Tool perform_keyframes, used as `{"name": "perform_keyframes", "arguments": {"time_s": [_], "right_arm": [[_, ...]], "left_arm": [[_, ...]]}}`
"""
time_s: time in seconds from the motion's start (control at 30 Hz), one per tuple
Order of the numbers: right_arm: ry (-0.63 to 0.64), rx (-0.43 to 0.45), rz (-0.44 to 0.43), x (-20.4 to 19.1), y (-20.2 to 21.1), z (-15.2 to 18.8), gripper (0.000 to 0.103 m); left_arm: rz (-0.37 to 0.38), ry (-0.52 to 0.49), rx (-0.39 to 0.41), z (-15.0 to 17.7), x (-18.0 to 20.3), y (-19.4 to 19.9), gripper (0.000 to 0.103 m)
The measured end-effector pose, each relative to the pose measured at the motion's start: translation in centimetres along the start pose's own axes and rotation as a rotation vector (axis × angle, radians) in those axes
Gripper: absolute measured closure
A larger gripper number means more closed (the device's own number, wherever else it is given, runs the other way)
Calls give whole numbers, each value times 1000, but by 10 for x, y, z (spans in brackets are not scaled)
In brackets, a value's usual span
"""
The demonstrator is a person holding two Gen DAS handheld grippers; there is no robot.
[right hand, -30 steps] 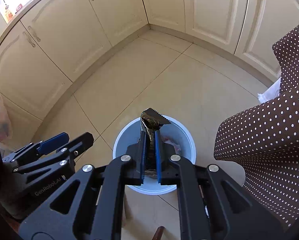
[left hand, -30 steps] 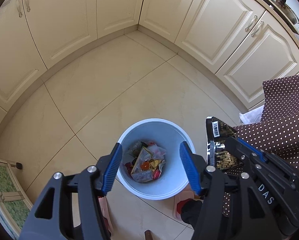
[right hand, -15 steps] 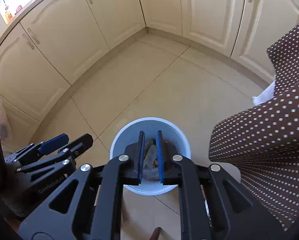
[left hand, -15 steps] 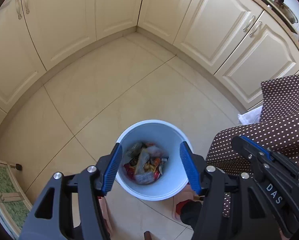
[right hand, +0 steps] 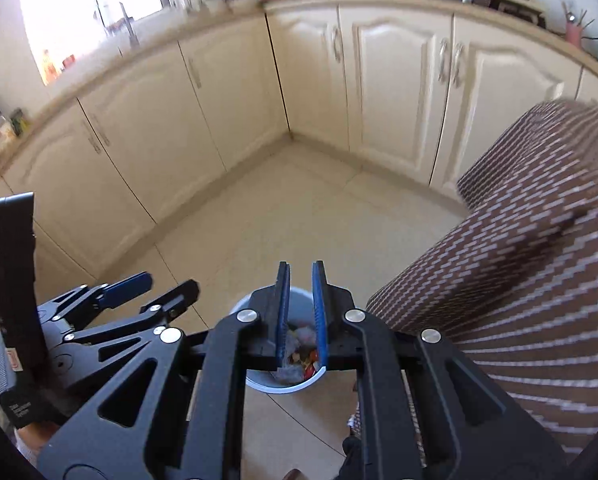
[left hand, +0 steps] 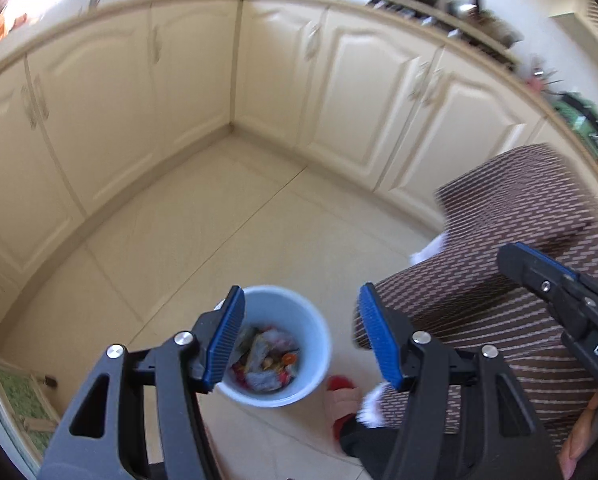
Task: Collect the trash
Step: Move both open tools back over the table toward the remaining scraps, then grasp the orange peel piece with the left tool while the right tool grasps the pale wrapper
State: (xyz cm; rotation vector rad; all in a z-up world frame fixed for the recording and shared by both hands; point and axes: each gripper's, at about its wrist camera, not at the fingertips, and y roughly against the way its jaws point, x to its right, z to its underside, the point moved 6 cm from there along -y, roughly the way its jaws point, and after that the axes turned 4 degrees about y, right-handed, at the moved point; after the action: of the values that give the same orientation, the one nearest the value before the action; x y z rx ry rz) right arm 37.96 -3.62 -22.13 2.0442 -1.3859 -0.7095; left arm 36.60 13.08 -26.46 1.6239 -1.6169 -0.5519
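Note:
A light blue bin (left hand: 315, 332) stands on the tiled floor, holding several crumpled wrappers (left hand: 267, 364). My left gripper (left hand: 299, 336) is open and empty, held high above the bin. My right gripper (right hand: 301, 280) has its blue pads slightly apart with nothing between them, also above the bin (right hand: 283, 388). The right gripper shows at the right edge of the left wrist view (left hand: 559, 292). The left gripper shows at the left of the right wrist view (right hand: 139, 292).
A table with a brown dotted cloth (left hand: 499, 280) stands right of the bin. Cream cabinets (left hand: 179, 100) line the corner behind. A red slipper (left hand: 339, 384) lies on the floor by the bin. A doormat (left hand: 19, 400) lies at the lower left.
The right gripper let go of the dark wrapper, which dropped into the bin. Both grippers then rose and tilted up, so the bin looks smaller and the counters show.

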Motion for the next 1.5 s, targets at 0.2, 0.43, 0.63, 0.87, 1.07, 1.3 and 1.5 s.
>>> {"name": "perform_keyframes", "arguments": {"time_s": [0.2,0.43,0.63,0.87,1.07,1.3,1.5], "right_arm": [[-31,184,84,57,117,-17,58],[-111,270,235,156,205,-1,55],[-185,241,348,236,237,28,54],[-211,162,410,297,243,50,50],[-244,78,405,337,218,44,44],[-215,15,414,351,176,20,37],[-240,-32,419,355,133,7,35]], "left_arm": [[77,-129,101,-15,86,64,36],[209,-318,90,-8,210,84,35],[274,-446,49,9,300,79,34],[284,-537,-21,19,372,47,34],[243,-589,-66,18,410,15,35],[236,-578,-90,8,422,-4,66],[221,-479,-35,-22,404,-8,67]]}}
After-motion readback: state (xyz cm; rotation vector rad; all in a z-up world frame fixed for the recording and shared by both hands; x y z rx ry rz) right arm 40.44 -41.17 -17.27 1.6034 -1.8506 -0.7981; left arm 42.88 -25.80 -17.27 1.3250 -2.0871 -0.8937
